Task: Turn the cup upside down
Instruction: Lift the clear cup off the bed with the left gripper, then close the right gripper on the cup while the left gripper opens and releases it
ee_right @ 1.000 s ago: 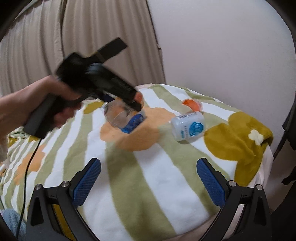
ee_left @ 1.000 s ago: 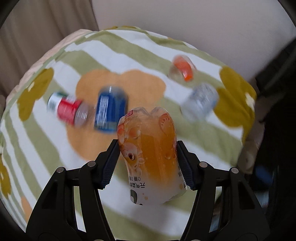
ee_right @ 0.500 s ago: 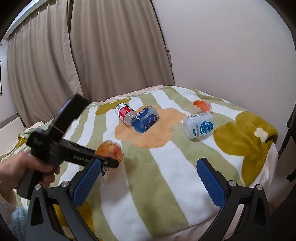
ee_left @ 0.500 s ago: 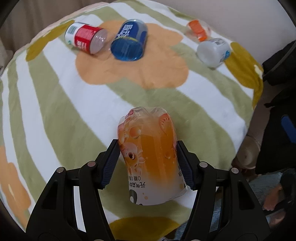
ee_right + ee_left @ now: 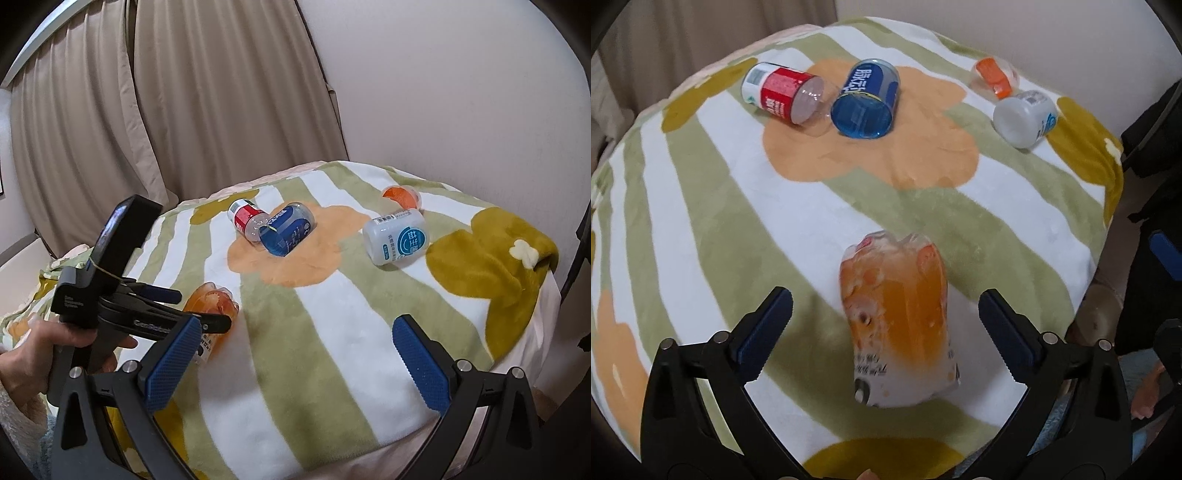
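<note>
The orange printed plastic cup (image 5: 894,314) stands on the striped blanket (image 5: 701,221) with its lobed base up and its label text inverted. My left gripper (image 5: 884,301) is open, its blue pads apart on either side of the cup and not touching it. In the right wrist view the same cup (image 5: 212,299) shows at the left, partly behind the left gripper (image 5: 201,310), which a hand (image 5: 33,347) holds. My right gripper (image 5: 297,325) hangs open over the blanket's near part with nothing between its fingers.
Several other cups lie on their sides at the far end: a red-label one (image 5: 783,92), a blue one (image 5: 868,103), a white one (image 5: 1023,120) and a small orange one (image 5: 993,75). Beige curtains (image 5: 147,110) and a wall stand behind. The bed edge drops off at the right.
The left gripper carried the orange cup down toward the near part of the blanket, then opened and let it go. The right gripper stayed open and barely moved.
</note>
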The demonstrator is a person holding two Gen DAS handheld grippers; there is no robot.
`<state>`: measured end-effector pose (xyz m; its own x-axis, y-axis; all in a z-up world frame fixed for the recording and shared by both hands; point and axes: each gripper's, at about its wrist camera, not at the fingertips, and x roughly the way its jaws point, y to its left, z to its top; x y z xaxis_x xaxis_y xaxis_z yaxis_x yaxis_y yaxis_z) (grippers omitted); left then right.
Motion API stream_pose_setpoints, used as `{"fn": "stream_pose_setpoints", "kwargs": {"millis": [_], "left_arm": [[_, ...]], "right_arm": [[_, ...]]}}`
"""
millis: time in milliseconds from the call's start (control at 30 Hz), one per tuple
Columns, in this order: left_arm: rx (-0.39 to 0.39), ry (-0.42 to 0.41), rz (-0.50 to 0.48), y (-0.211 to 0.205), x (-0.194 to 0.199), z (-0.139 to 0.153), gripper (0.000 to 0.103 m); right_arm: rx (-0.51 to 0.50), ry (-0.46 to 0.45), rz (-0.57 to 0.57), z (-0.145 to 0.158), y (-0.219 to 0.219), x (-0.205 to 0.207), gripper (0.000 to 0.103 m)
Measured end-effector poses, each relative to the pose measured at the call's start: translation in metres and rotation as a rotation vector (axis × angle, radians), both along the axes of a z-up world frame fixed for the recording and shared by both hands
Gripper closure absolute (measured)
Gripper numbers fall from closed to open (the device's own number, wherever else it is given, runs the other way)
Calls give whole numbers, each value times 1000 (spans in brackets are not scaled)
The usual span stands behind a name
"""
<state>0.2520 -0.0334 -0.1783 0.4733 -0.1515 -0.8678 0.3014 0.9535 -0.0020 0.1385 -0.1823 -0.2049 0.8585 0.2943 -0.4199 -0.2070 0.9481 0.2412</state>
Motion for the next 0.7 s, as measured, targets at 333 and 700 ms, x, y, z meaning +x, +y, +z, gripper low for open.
{"fn": "stream_pose_setpoints", "kwargs": {"millis": [333, 700], "left_arm": [[-36, -149, -7, 48, -69, 31, 2], [-80, -183, -3, 80, -96, 25, 3]], "right_arm": [[14, 308, 132, 52, 44, 61, 0], [162, 765, 182, -15, 106, 153, 13]]}}
